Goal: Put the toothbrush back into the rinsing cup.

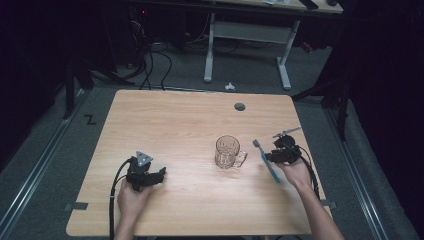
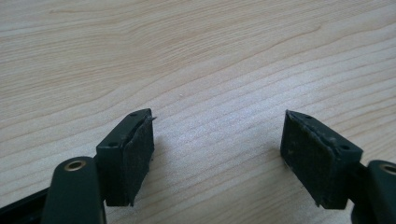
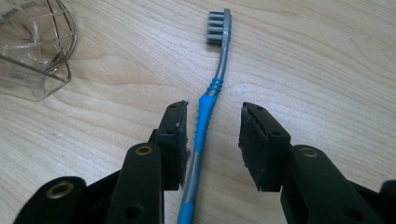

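A blue and grey toothbrush (image 3: 204,122) lies flat on the wooden table (image 1: 175,125), bristles pointing away from me. My right gripper (image 3: 214,135) is open and straddles its handle, the left pad close to the handle, the right pad apart from it. In the high view the toothbrush (image 1: 270,167) lies right of a clear glass mug (image 1: 229,152), under my right gripper (image 1: 272,156). My left gripper (image 2: 217,149) is open over bare wood, nothing between its pads. It rests at the front left of the table, where the high view shows that left gripper (image 1: 157,175).
The mug's rim and handle (image 3: 35,51) show at the upper left of the right gripper view. A round cable hole (image 1: 239,106) sits near the table's far edge. Cables trail from both grippers toward the front edge. A white desk frame (image 1: 247,47) stands beyond the table.
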`<state>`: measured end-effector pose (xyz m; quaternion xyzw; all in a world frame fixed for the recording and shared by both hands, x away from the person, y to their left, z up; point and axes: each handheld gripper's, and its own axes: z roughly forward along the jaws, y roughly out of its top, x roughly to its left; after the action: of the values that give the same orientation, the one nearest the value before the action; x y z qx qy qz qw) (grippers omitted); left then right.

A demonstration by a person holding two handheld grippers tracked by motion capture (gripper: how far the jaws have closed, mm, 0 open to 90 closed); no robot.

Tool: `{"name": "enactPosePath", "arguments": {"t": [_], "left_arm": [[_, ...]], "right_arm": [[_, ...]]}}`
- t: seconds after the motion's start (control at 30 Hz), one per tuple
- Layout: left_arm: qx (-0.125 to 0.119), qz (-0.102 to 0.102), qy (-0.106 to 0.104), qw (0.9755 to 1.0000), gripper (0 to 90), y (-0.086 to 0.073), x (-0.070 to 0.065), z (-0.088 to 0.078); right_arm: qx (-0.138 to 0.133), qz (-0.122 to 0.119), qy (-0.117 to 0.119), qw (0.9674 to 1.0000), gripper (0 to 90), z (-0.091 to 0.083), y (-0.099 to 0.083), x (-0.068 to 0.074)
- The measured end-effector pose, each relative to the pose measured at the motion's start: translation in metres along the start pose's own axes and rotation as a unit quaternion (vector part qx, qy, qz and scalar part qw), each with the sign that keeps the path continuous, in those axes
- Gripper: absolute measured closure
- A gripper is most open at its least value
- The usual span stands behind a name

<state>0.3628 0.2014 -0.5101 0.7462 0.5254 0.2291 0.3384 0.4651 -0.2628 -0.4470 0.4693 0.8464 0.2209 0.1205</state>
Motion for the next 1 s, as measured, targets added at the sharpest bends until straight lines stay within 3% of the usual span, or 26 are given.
{"name": "enactPosePath", "arguments": {"t": [0.27,0.33,0.53,0.87,1.0], "left_arm": [[0.000,0.000,0.000,1.0000,26.2,0.000,0.000,0.000],[0.000,0.000,0.000,1.0000,26.2,0.000,0.000,0.000],[0.000,0.000,0.000,1.0000,26.2,0.000,0.000,0.000],[0.001,0.002,0.001,1.0000,26.2,0.000,0.000,0.000],[0.001,0.002,0.000,1.0000,26.2,0.000,0.000,0.000]], "right_arm": [[0.029,-0.006,-0.003,0.9996,62.3,0.007,0.013,0.002],[0.050,-0.006,-0.007,0.9987,62.4,0.013,0.018,0.003],[0.078,-0.014,-0.009,0.9968,63.2,0.021,0.023,0.003],[0.099,-0.013,-0.007,0.9950,65.0,0.026,0.031,0.003],[0.125,-0.015,-0.014,0.9920,66.7,0.034,0.036,0.005]]}}
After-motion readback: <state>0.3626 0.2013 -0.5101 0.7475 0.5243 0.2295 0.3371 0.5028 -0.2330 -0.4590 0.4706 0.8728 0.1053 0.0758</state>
